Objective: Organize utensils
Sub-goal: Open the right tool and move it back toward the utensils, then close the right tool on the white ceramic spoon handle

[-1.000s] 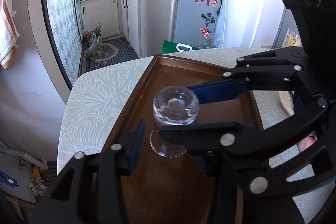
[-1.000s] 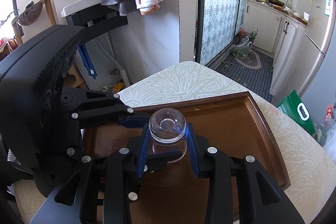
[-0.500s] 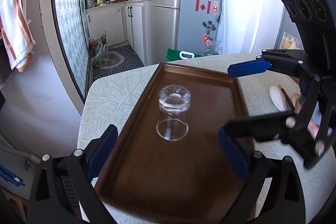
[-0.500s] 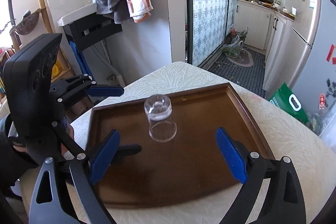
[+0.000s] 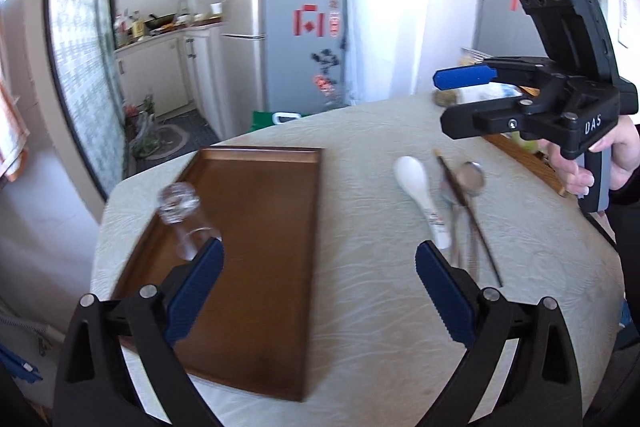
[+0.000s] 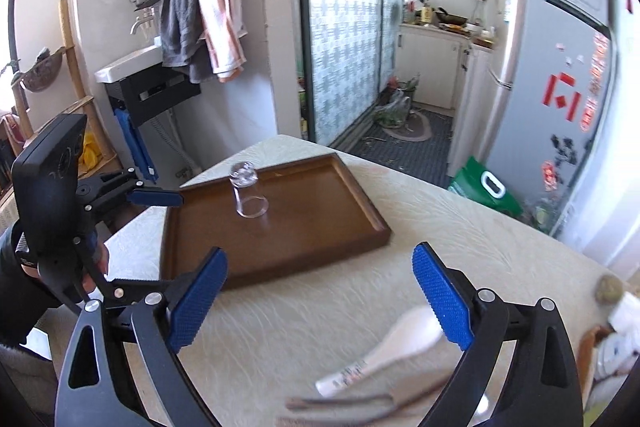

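The table fills the lower frame of both views. The brown tray lies at centre left, an upturned glass near its left rim. Only the left wrist view shows white spoon, metal spoon and chopsticks whole, right of centre. Left gripper and right gripper have just opened wide, empty; bare cloth lies between tray and utensils.

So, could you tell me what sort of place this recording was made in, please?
Most likely a small home kitchen and dining area. A grey fridge covered in stickers stands beside a cooking counter crowded with bottles and a pan, and towels hang above a wall sink.
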`<state>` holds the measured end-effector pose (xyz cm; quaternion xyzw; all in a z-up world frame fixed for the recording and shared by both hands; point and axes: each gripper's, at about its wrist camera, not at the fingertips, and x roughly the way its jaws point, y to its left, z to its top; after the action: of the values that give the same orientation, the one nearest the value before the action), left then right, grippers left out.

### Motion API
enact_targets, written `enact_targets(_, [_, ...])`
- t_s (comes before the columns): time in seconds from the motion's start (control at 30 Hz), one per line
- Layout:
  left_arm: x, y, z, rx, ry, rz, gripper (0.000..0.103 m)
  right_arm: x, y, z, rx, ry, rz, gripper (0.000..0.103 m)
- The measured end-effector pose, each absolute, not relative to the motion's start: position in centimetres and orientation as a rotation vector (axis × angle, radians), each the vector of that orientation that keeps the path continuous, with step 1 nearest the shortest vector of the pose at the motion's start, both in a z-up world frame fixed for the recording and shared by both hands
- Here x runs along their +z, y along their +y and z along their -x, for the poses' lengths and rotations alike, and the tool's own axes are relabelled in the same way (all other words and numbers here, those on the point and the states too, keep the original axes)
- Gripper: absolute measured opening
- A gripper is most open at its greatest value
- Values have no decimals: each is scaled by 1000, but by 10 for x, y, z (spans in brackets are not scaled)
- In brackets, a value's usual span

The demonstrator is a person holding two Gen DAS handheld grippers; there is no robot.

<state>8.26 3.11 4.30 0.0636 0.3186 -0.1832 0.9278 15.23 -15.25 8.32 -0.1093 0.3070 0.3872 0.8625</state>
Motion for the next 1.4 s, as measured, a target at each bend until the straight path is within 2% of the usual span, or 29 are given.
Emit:
enact_targets(0.2, [24, -32, -96, -466, 681, -165, 98, 58, -194, -154, 735, 706, 192, 96])
enact_targets(0.5, [-3, -79, -122, -487, 733, -167, 98, 17, -209, -172, 699, 781, 135, 96])
enact_targets(1.37, [-13, -71, -124, -519, 742, -114, 98, 4, -224, -184, 726, 795, 32, 96])
enact_targets(1.4, [-14, -73, -124, -534, 752, -111, 98, 5, -224, -186, 730, 805, 21, 93])
